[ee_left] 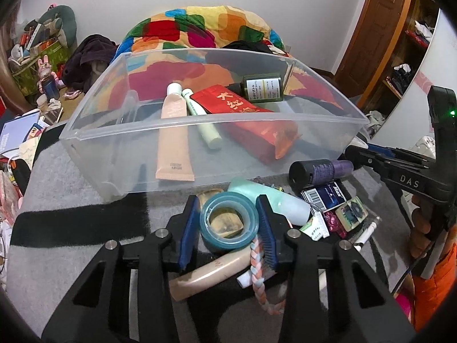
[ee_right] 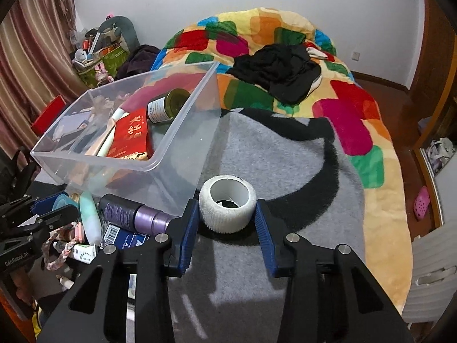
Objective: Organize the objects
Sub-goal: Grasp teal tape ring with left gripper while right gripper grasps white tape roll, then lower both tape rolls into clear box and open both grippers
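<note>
A teal tape roll (ee_left: 225,240) lies on the grey blanket in front of the clear plastic bin (ee_left: 200,120). My left gripper (ee_left: 228,217) is shut on it, a blue pad against each side. To the right on the blanket stands a white fabric roll (ee_right: 225,223), and my right gripper (ee_right: 227,214) is shut on it with both pads touching. The bin (ee_right: 94,157) holds a peach tube (ee_left: 172,131), a pale green tube (ee_left: 202,120), a red packet (ee_left: 245,120) and a green bottle (ee_left: 262,87).
Loose items crowd the blanket by the bin: a purple bottle (ee_left: 320,171), a mint tube (ee_left: 274,200), a navy box (ee_left: 325,197), a braided cord (ee_left: 257,268) and a beige tube (ee_left: 211,271). A colourful quilt (ee_right: 342,108) with black clothes (ee_right: 280,68) lies behind.
</note>
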The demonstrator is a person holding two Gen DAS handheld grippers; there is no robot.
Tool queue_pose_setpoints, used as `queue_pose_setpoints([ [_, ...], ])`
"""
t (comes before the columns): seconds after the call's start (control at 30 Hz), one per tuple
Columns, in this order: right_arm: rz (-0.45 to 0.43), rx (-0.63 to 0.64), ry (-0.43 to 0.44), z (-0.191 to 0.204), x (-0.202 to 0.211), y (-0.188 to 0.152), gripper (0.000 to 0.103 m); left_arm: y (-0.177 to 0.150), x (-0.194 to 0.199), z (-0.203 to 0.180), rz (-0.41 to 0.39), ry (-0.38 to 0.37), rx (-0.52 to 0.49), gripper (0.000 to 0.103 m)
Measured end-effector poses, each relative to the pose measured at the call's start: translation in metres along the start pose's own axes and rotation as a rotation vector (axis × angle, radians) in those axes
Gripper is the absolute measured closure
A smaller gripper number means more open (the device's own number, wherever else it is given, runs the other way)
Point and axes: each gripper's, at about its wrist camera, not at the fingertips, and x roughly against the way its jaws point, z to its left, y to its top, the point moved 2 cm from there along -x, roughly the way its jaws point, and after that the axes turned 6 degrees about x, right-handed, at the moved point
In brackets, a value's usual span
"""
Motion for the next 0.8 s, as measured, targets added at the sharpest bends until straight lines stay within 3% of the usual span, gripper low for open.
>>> queue_pose_setpoints([
  [0.43, -0.11, 0.025, 0.02, 0.017, 0.048, -0.003, 0.067, -0.005, 0.04, 0.01, -0.1, -0.022, 0.045, 0.063],
  [0.8, -0.221, 0.092, 0.077, 0.056, 0.083, 0.02, 0.067, 0.021, 0.083, 0.015, -0.231, -0.033, 0.06, 0.063],
])
